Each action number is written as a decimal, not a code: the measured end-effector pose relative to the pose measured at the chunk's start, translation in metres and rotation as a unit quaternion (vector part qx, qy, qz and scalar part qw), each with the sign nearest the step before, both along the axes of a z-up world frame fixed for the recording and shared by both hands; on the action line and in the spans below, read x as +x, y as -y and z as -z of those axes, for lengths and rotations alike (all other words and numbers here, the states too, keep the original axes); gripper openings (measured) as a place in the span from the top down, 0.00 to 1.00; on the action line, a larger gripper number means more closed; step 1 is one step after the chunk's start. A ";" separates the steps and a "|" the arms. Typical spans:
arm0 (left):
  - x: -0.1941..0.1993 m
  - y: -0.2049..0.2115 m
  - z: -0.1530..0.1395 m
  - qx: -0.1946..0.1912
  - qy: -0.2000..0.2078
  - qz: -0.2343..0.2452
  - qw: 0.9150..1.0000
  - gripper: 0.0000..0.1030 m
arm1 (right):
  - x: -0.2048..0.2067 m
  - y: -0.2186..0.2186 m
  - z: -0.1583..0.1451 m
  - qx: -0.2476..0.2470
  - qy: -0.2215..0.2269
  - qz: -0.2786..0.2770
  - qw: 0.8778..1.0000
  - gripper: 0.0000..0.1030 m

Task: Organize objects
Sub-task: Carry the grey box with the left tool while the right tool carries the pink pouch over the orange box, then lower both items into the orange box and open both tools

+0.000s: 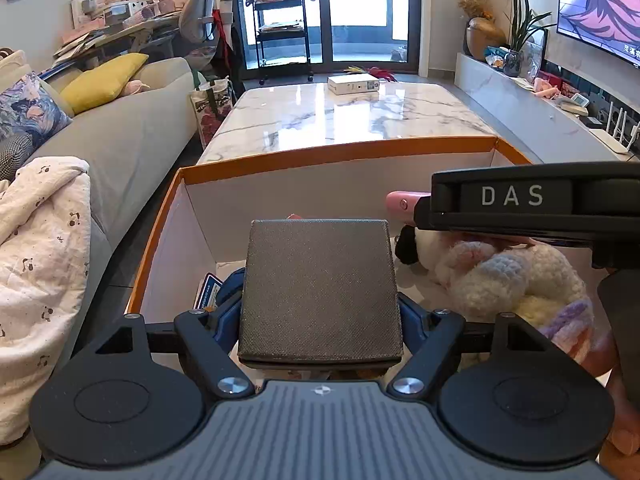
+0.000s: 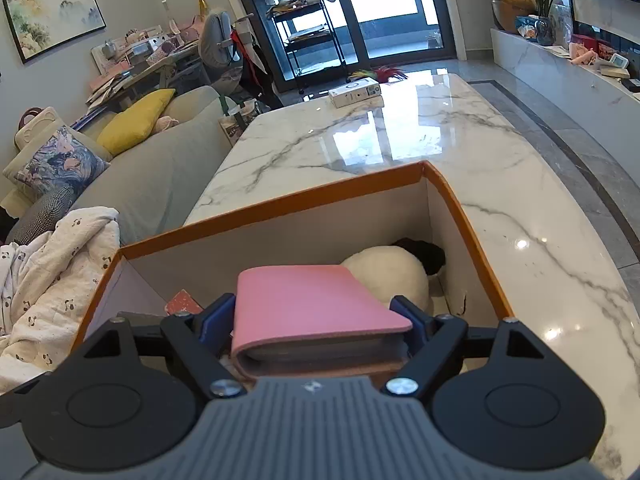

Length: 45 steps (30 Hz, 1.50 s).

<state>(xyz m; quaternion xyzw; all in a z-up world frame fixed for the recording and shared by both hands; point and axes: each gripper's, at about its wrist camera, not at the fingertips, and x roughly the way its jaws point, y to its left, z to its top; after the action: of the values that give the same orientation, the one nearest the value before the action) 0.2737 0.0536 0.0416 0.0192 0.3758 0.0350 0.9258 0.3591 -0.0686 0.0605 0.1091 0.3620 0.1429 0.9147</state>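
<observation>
Table: glossy white marble slab with grey veins [image 2: 400,140]
Sofa: long grey fabric couch [image 1: 132,136], yellow cushion [image 1: 104,80]
Doors: dark-framed sliding glass [image 1: 332,12], daylight bright behind
Wall: framed landscape painting [image 2: 48,4]
Floor: grey polished tile [image 2: 560,108]

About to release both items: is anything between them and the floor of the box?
Yes. Under the pink notebook in the right gripper lies a white plush toy. The grey box in the left gripper hangs over a blue-and-white card in the orange-rimmed box.
</observation>
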 end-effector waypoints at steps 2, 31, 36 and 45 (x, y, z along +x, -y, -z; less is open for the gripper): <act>0.000 0.000 0.000 0.000 0.000 0.000 1.000 0.14 | 0.000 -0.002 0.000 -0.007 -0.001 -0.001 1.000 0.19; -0.003 0.003 0.006 0.019 -0.019 0.003 1.000 0.13 | -0.005 -0.005 -0.007 -0.036 0.000 0.000 0.999 0.03; -0.007 0.003 0.002 0.003 -0.025 0.009 1.000 0.13 | -0.009 0.003 -0.012 -0.029 0.000 0.010 1.000 0.03; -0.016 -0.006 -0.005 -0.016 -0.021 -0.003 1.000 0.13 | -0.025 0.004 -0.032 -0.022 0.020 0.005 1.000 0.03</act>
<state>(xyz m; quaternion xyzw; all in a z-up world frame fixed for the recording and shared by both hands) 0.2582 0.0591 0.0463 0.0042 0.3961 0.0316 0.9176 0.3342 -0.0722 0.0920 0.0880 0.3465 0.1323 0.9245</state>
